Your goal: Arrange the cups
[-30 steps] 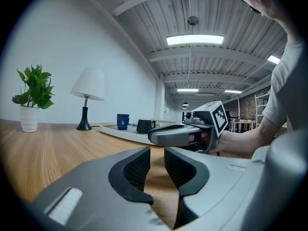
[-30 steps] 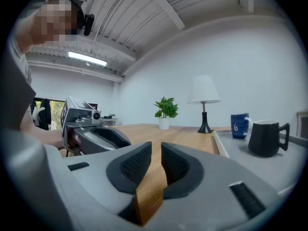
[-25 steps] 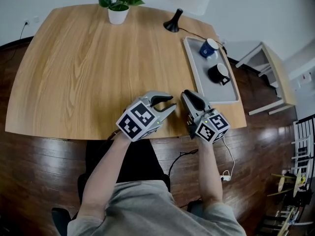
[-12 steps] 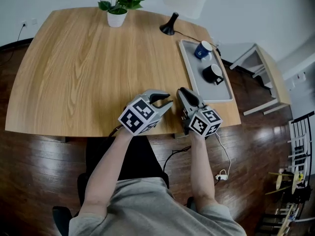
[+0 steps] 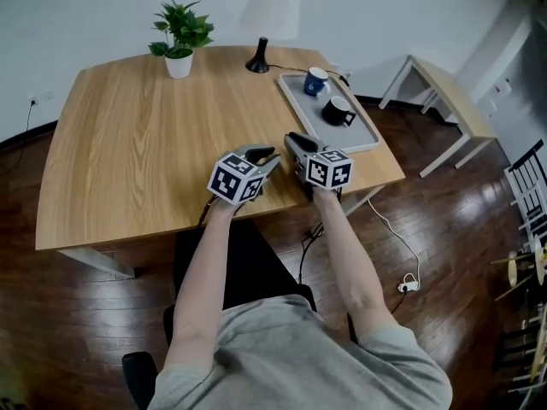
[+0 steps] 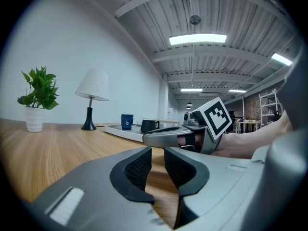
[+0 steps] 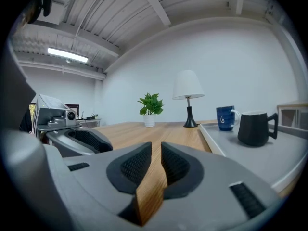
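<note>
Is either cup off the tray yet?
No, the blue cup and the black cup both stand on the grey tray.

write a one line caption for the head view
Left gripper and right gripper, both empty, near the wooden table's front edge; blue mug and black mug sit on the grey tray.

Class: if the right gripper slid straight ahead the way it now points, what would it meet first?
Probably only the bare wooden tabletop. Far beyond it stands the white-potted green plant, though depth is unclear.

right gripper (image 5: 293, 137) shifted; person (image 5: 282, 348) leaned back
</note>
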`<state>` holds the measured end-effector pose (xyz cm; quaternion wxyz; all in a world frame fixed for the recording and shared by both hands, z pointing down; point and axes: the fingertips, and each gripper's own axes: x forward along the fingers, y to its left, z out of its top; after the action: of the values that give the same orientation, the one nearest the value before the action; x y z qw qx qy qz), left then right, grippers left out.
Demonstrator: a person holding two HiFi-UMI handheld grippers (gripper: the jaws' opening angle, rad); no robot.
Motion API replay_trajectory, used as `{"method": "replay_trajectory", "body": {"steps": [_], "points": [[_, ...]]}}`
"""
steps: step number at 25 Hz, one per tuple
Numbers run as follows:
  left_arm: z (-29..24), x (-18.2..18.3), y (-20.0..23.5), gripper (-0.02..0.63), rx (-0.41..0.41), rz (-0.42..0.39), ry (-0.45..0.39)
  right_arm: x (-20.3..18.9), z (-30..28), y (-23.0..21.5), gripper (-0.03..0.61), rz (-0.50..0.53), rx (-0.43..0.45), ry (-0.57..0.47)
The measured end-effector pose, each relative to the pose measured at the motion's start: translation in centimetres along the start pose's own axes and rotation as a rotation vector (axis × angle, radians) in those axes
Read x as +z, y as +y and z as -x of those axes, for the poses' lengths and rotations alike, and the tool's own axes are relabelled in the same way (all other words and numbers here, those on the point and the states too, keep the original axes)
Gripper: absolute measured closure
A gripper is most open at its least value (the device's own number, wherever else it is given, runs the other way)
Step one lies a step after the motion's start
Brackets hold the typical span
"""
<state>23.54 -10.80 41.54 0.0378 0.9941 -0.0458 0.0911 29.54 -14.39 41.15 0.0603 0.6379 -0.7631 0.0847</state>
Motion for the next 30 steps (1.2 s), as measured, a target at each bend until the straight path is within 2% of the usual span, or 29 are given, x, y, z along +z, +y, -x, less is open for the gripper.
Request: {"method": "replay_trajectory", "body": {"steps": [4,10,19,25,30], "points": [[-0.1,-0.4,-0.1,0.531,0.0,0.001,0.009,-0.6,0.1,-0.2,0.52,-0.011,-0.014,0.008],[0.5,-0.1,1.4,0.531,0.059,0.0,-0.001,0.0,-0.4,0.4,0.52,0.004,0.008,-0.023],[0.8,-0.2,1.0,0.531,0.056,0.018,0.001,-0.1,-0.2,1.1,0.52,0.015,0.03,-0.009],[1.2,0.5,0.3,0.532,0.036,0.004,-0.012,0.3,0.2,2.1,0.52,0.02,0.066,-0.015],[1.3,0.6,-0.7,0.532,-0.033,-0.006,-0.005,0.4,0.5,2.7,0.52,0.021,0.072,-0.018]]}}
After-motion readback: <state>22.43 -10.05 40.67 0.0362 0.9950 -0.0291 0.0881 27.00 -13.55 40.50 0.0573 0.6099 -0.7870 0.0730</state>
